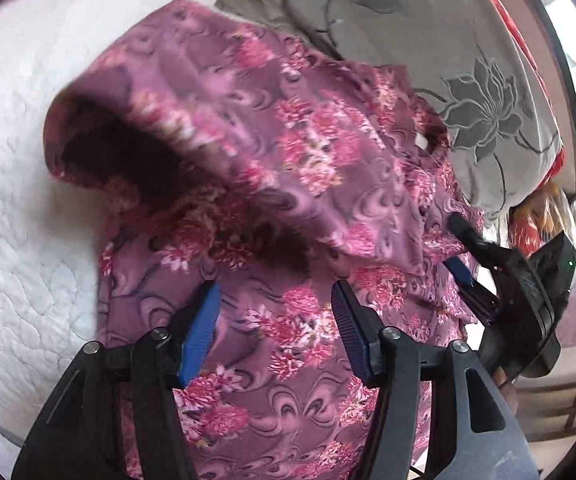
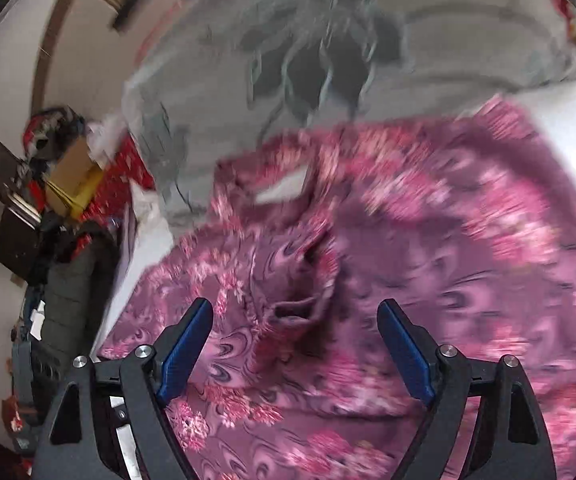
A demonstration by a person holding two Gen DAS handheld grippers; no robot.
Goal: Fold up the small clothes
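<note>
While unlabelled, floral garment (image 1: 288, 184) lies rumpled.

A white quilted bed cover (image 1: 19, 208) holds everything. A purple flowery piece of clothing (image 1: 288, 184) lies on it, under and past the fingers. A grey pillow with a dark flower (image 1: 484, 92) lies on the bed beyond the clothing.

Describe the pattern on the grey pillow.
Large dark grey flower outlines on the pillow, sharpest in the left wrist view.
</note>
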